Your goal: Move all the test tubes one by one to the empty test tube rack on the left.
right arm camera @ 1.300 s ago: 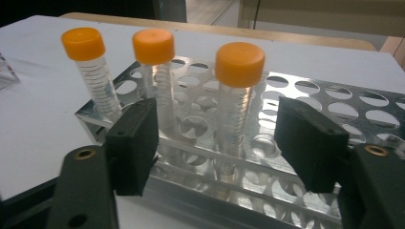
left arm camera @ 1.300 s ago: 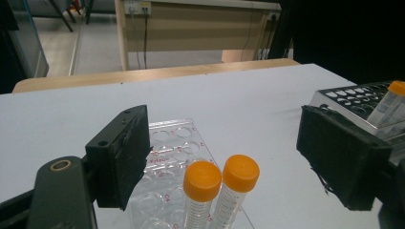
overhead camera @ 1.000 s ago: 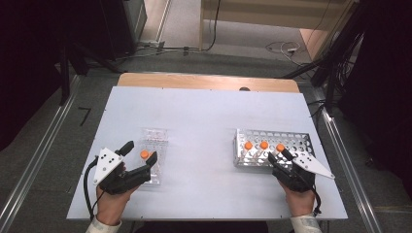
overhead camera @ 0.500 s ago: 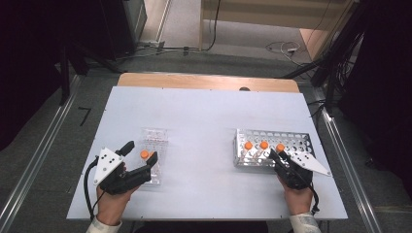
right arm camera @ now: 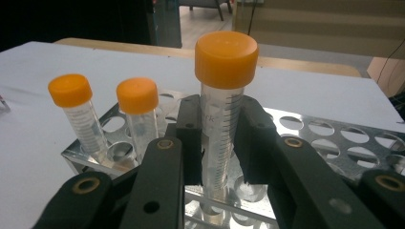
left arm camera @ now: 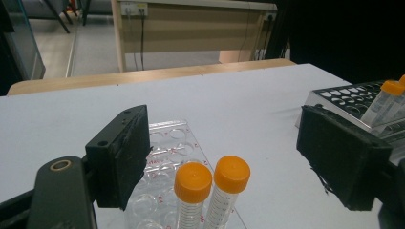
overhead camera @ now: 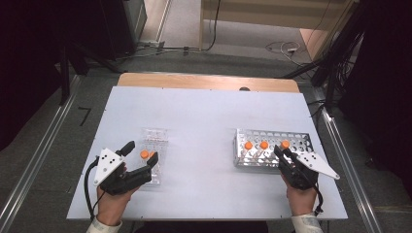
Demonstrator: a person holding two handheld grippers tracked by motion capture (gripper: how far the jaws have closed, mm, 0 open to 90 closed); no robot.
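Note:
Three orange-capped clear tubes stand in the near row of a metal rack [overhead camera: 291, 138]. My right gripper [overhead camera: 284, 151] is shut on the rightmost tube [overhead camera: 285, 144]. In the right gripper view its jaws [right arm camera: 222, 138] clamp that tube [right arm camera: 224, 57] on both sides below the cap, with the tube standing in the rack [right arm camera: 334, 138]. My left gripper [overhead camera: 143, 153] is open over a clear plastic tray [overhead camera: 154, 135]. Two orange-capped tubes [left arm camera: 191, 191] [left arm camera: 229, 181] stand between its wide-apart pads [left arm camera: 122, 157], touching neither.
The other two rack tubes [right arm camera: 71, 90] [right arm camera: 138, 95] stand close to the left of the held one. The white table [overhead camera: 204, 116] ends in a wooden strip [overhead camera: 209, 81] at the far side. Metal rails run along both sides on the floor.
The right gripper's jaws look narrower around the rightmost rack tube than a second ago. The left hand and its gripper have not moved.

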